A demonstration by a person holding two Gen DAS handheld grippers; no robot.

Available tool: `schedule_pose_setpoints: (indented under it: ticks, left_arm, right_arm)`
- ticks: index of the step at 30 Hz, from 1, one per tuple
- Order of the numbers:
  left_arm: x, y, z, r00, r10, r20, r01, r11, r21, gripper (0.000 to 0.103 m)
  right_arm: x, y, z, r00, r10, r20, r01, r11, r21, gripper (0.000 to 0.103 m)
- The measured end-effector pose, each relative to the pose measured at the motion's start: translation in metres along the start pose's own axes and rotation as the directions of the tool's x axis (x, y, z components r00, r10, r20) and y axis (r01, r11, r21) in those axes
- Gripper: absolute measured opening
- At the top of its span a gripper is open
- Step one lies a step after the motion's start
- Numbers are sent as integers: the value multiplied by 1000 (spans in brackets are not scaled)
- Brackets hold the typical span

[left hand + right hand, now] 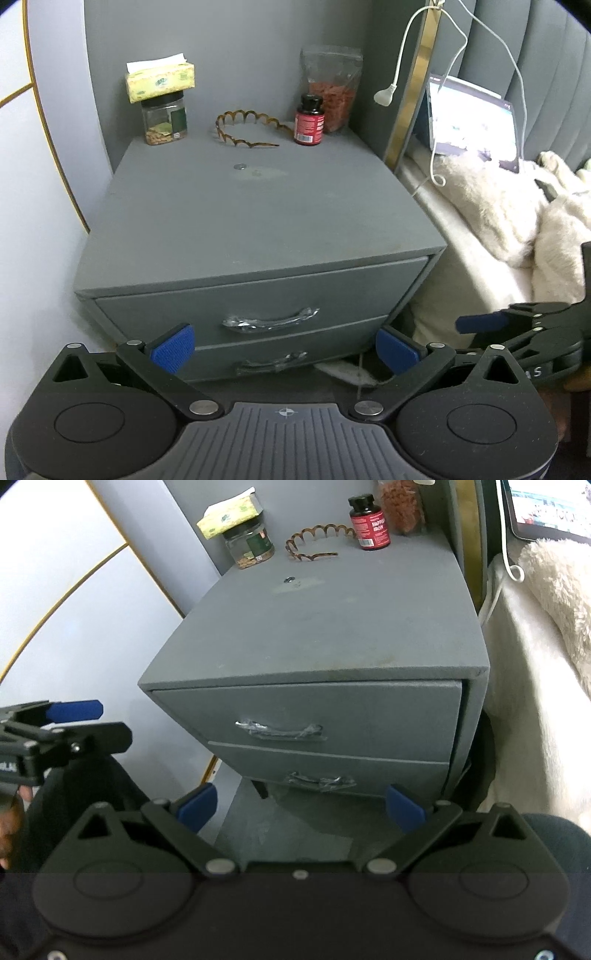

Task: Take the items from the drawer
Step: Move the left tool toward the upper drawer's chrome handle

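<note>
Two drawers, both shut, stacked in the front of a grey nightstand [255,206]: top drawer [266,302] with a silvery handle [271,320], bottom drawer [288,349] with another handle [271,363] beneath. Nothing of the drawers' contents on show in either view.

From the left wrist view only: laptop [472,118] glowing on the bed [461,236], fluffy cream blanket [517,206], white cable [399,55] with its plug dangling beside a gold-trimmed headboard. From the right wrist view only: floor [288,827] under the nightstand, one leg just visible, and a sliver of a bare hand at the left edge behind the other tool.

Shared by both: tissue box [160,77] sitting on a clear jar [164,118], brown scalloped headband [245,129] lying flat, red supplement bottle [309,120] touching a pouch [332,88] of reddish bits, all at the back of the top.

Left gripper [282,349] level, facing the drawer fronts, blue fingers [173,349] spread wide, holding nothing, clear of the handles. Right gripper [301,808] likewise wide open and empty, pitched down a little toward the bottom drawer. Seen side-on from the left view, right gripper at the right edge, near the bed; from the right view, left gripper at the left edge, well apart from the nightstand.
</note>
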State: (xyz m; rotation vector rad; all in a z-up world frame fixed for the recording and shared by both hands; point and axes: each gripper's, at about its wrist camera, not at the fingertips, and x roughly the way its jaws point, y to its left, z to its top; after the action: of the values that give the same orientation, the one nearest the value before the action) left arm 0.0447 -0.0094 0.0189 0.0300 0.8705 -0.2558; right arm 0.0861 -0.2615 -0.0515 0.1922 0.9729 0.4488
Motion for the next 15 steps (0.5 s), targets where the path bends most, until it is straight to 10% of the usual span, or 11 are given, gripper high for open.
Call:
schedule_pose_setpoints:
  ticks: [15]
  left_arm:
    - [6,4,11,1000,-19,14,19,1000,19,103]
  right_arm:
    - [8,-2,-2,1000,-14,-18,14,1000,6,99]
